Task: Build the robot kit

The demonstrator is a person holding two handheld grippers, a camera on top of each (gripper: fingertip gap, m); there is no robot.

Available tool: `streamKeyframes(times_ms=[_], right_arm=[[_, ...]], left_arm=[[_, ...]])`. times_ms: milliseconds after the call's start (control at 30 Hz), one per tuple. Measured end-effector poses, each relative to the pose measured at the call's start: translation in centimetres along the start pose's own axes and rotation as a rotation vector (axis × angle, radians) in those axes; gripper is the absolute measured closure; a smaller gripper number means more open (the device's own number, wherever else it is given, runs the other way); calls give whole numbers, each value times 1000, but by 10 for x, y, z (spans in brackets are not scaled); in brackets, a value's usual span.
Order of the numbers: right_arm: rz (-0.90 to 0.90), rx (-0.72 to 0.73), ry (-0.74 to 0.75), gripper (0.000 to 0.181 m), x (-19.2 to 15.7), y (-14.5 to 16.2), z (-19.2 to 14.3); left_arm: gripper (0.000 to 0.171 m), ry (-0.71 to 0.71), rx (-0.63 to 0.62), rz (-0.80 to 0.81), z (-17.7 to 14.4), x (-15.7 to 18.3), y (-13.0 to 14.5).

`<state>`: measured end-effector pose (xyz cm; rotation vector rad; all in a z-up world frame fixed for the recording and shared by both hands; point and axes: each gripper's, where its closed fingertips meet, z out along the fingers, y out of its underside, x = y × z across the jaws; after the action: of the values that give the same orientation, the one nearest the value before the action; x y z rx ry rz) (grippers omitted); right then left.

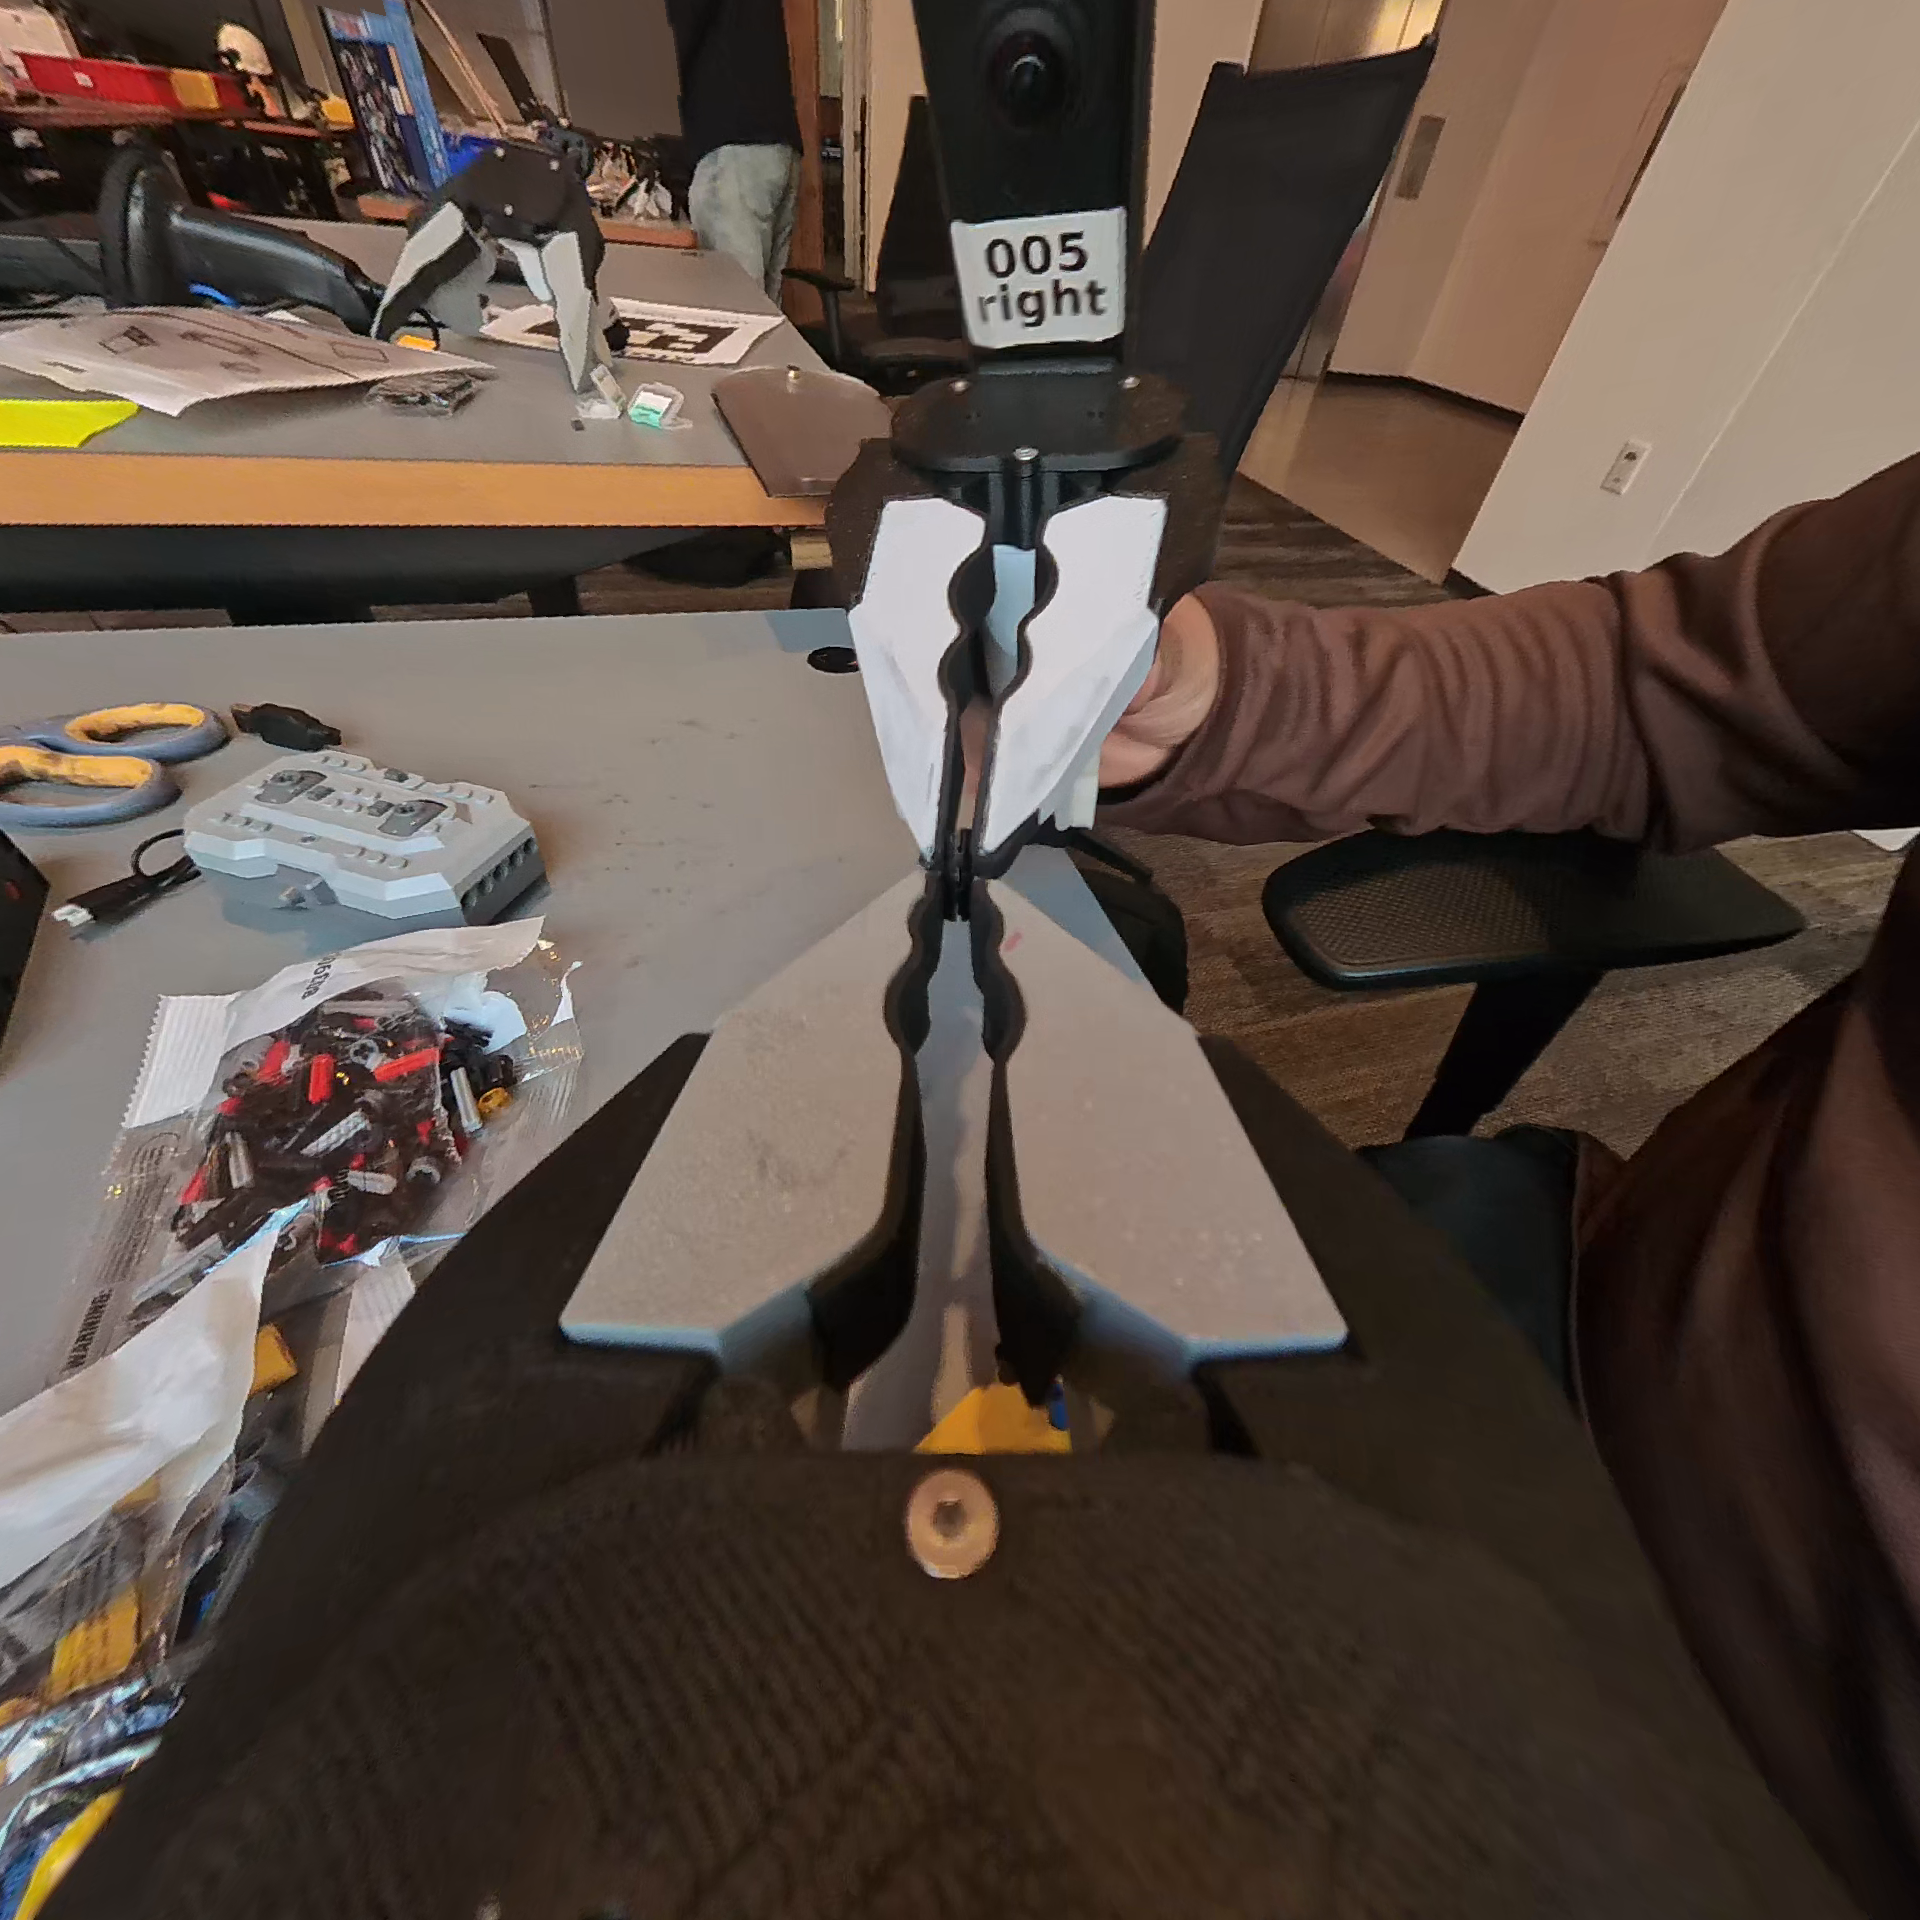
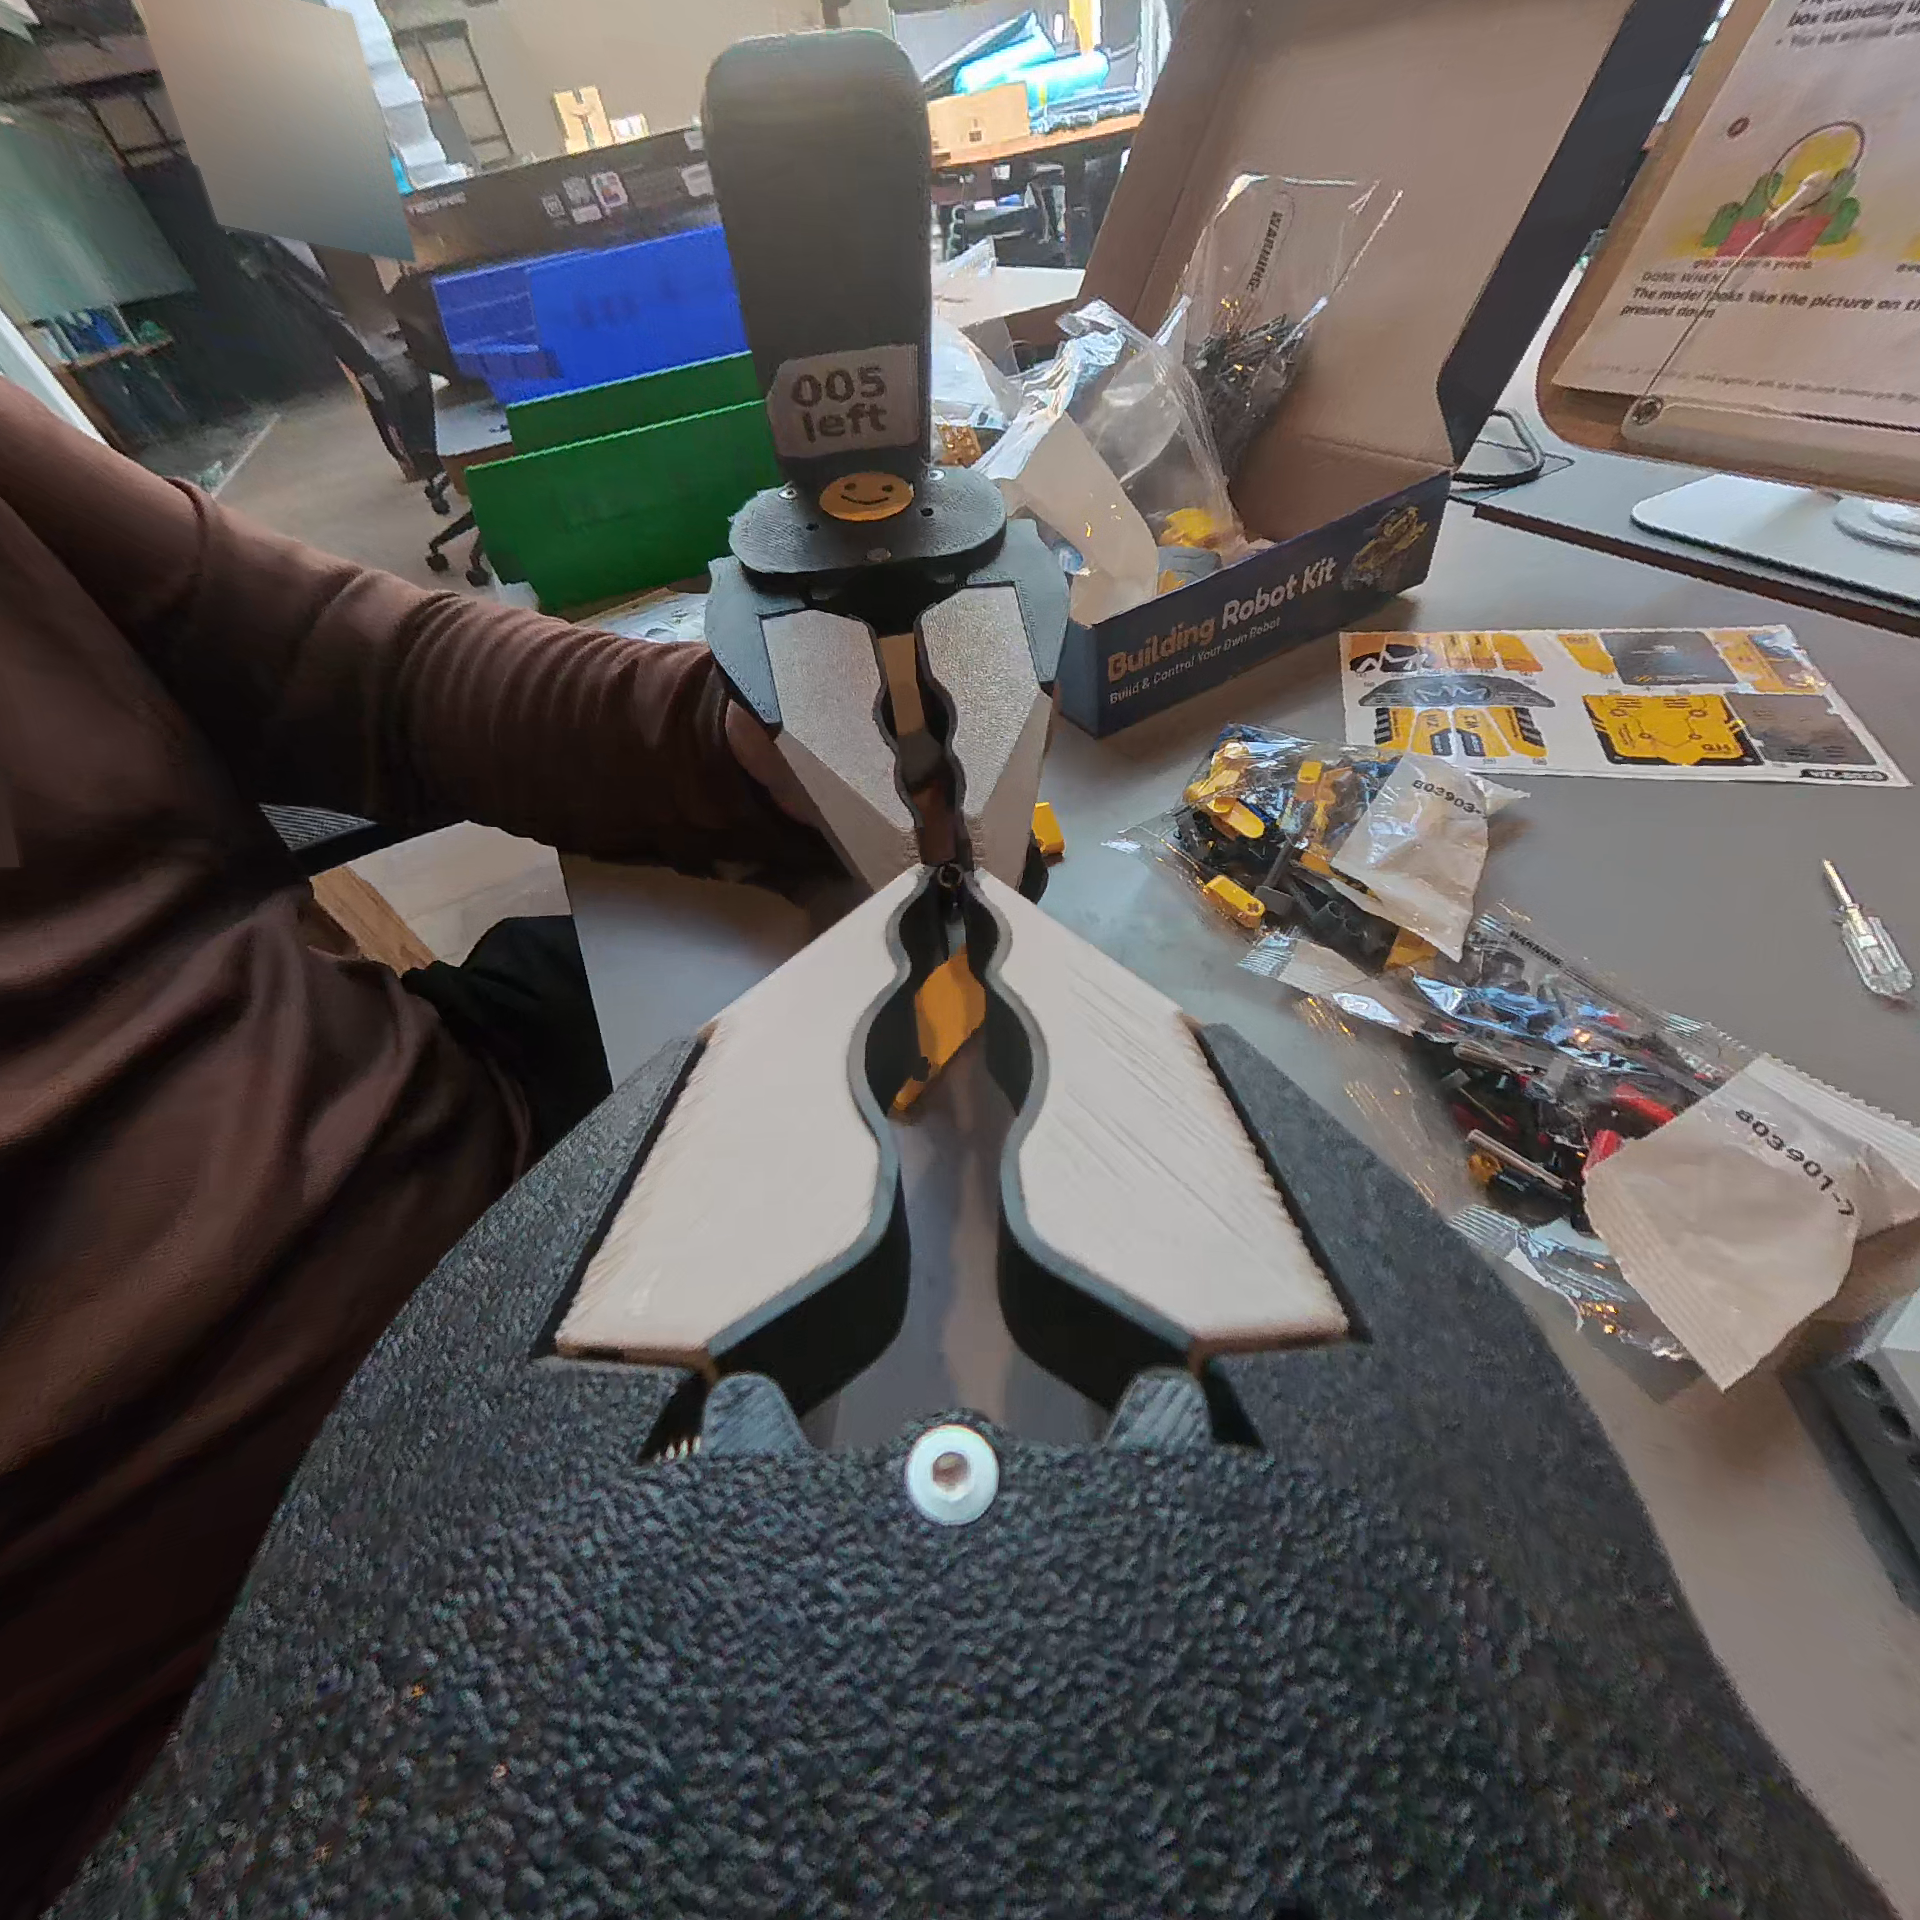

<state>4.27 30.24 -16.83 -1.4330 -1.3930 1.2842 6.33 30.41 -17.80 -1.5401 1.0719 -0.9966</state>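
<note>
My left gripper and my right gripper point at each other, tip to tip, above the near edge of the grey table. A small black part sits where the tips meet, and both pairs of fingers are closed on it; it also shows in the left wrist view. The right gripper faces the left wrist camera, and the left gripper faces the right wrist camera. A yellow part shows through the gap of the right fingers; I cannot tell whether it is held.
A clear bag of red and black parts, a grey block and scissors lie left. An open kit box, a sticker sheet, more part bags and a small screwdriver lie right. A chair armrest is beside the table.
</note>
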Motion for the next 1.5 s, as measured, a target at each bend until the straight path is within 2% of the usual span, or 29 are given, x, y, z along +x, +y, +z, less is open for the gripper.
streamKeyframes(times_ms=[133, 200, 267, 367, 600, 700, 967, 1167, 1500], right_arm=[[42, -10, 42, 177, 7, 1, 1], [57, -5, 64, 178, 10, 0, 1], [72, -21, 103, 177, 17, 2, 0], [111, -88, 126, 177, 23, 14, -1], [133, -265, 210, 177, 44, 56, 3], [117, -322, 191, 177, 43, 70, 8], [82, -430, 207, 177, 42, 87, 20], [99, -434, 186, 177, 40, 92, 26], [101, -446, 172, 177, 39, 97, 28]], left_arm=[[169, -62, -24, 23, 0, -8, 2], [163, -87, -64, 48, 0, -10, 5], [148, -103, -144, 48, 0, -13, 15], [140, -140, -325, -1, -5, -23, 41], [143, -183, -579, -3, -14, -33, 86], [144, -208, -646, 33, -17, -37, 98], [146, -208, -707, 63, -14, -36, 111], [166, -179, -718, 83, -10, -30, 114], [166, -189, -718, 109, -9, -31, 113]])
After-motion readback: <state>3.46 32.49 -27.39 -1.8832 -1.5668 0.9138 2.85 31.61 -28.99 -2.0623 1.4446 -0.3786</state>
